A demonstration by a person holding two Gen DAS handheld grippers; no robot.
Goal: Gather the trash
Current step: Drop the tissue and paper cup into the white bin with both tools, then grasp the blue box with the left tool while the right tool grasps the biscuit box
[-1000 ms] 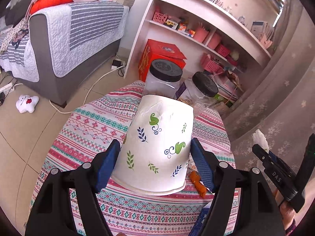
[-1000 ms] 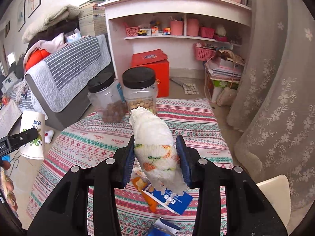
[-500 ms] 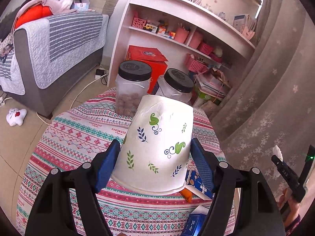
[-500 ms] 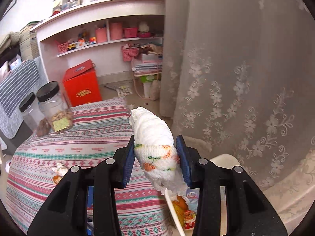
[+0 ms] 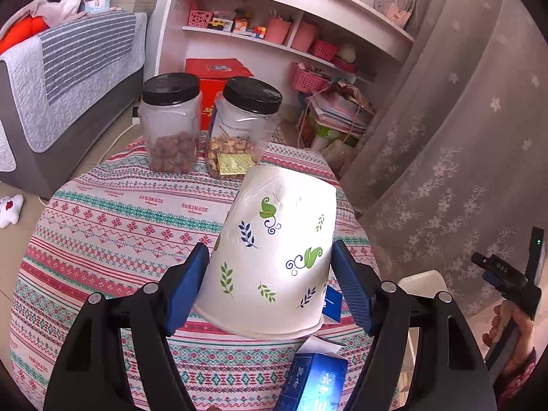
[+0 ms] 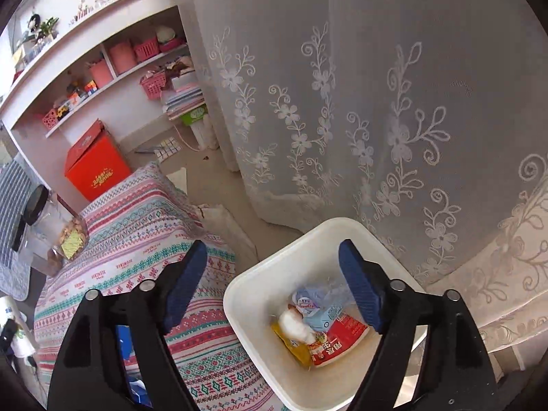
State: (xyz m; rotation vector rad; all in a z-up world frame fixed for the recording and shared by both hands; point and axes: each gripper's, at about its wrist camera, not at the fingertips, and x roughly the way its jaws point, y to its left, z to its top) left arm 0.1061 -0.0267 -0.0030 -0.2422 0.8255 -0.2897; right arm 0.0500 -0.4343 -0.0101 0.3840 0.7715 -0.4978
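Both grippers, left gripper (image 5: 270, 275) and right gripper (image 6: 272, 275): black plastic arms, silver screws, textured blue finger pads (image 6: 185, 284); patterned reddish sleeve (image 5: 517, 375).

The surface (image 5: 113, 226) was a round top covered by a cloth with red, teal and white patterned bands. At its far edge stood two clear jars with black lids, side by side: the left jar (image 5: 170, 123) held dark brown pieces, the right jar (image 5: 241, 126) held lighter pieces and a gold label. A blue carton (image 5: 316, 382) lay near the front edge. On the floor (image 6: 219, 185), just beside the surface, stood a white bin (image 6: 253, 294) containing wrappers and a white wad.
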